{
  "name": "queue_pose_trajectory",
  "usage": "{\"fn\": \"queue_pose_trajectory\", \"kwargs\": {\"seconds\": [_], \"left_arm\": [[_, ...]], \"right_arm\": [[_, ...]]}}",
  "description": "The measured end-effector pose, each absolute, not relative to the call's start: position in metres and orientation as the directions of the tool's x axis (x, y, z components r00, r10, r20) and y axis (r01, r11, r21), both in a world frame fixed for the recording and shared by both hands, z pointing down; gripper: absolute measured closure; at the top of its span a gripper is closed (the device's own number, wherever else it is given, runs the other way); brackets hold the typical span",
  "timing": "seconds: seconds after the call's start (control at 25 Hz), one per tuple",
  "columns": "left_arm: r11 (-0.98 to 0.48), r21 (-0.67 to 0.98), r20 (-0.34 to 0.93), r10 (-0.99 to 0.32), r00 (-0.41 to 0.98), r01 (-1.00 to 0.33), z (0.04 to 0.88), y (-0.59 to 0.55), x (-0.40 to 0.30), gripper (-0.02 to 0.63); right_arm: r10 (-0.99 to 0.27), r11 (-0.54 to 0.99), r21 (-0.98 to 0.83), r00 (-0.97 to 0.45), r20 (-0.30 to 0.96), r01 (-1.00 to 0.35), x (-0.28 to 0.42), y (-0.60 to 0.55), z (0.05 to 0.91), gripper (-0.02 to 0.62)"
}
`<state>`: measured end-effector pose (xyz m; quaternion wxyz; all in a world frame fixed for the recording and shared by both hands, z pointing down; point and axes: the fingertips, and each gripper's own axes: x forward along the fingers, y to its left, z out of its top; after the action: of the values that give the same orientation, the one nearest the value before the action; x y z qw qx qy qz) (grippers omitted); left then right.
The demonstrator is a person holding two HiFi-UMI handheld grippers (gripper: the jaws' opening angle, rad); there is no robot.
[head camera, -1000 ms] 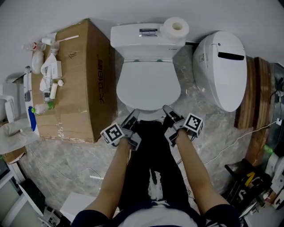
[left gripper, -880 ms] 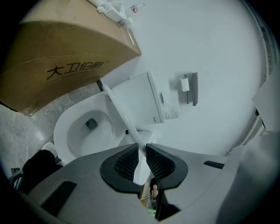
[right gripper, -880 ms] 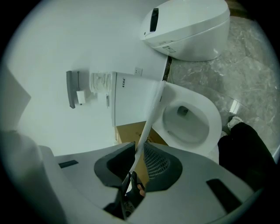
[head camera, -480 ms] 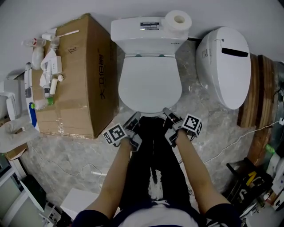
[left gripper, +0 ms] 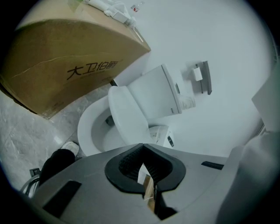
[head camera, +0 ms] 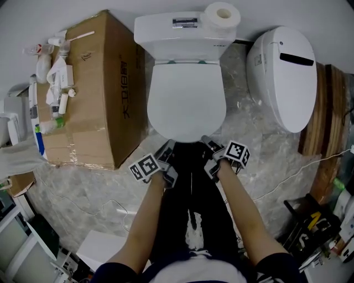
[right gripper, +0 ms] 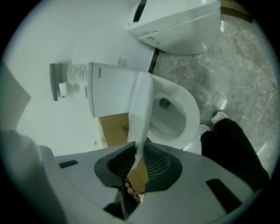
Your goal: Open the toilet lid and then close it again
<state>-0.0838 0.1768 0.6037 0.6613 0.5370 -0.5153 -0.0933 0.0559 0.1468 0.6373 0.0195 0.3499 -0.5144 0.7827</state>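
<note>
Right gripper (right gripper: 136, 151): your jaws pinch the front rim of the white oval plastic toilet lid (right gripper: 142, 100), so you control its swing.
Left gripper (left gripper: 143, 148): its jaws have just closed together on nothing, with the tips just beside the lid's rim, probably as a steadying prop.
Lid: tilted partway up over the white ceramic bowl (right gripper: 188, 111), hinged below the white cistern (right gripper: 109, 89).

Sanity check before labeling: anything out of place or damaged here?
No spill or damage visible. Oddities: a second toilet stands on the floor right of the main toilet, and a paper roll sits on the tank.
</note>
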Motion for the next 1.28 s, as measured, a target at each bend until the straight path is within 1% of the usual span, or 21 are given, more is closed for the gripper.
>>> {"fn": "queue_pose_trajectory", "kwargs": {"seconds": [0.32, 0.92, 1.28], "left_arm": [[0.404, 0.797, 0.593, -0.667, 0.451, -0.449, 0.623, 0.189, -0.079, 0.603], [0.363, 0.795, 0.591, -0.642, 0.488, -0.486, 0.645, 0.194, -0.078, 0.602], [0.278, 0.745, 0.632, -0.585, 0.508, -0.607, 0.661, 0.19, -0.068, 0.602]], "right_arm": [[-0.288, -0.495, -0.765, -0.753, 0.592, -0.412, 0.058, 0.171, 0.679, 0.543], [-0.192, -0.562, -0.659, -0.696, 0.692, -0.5, 0.061, 0.198, 0.767, 0.537], [-0.155, -0.58, -0.62, -0.676, 0.721, -0.529, 0.062, 0.202, 0.802, 0.532]]}}
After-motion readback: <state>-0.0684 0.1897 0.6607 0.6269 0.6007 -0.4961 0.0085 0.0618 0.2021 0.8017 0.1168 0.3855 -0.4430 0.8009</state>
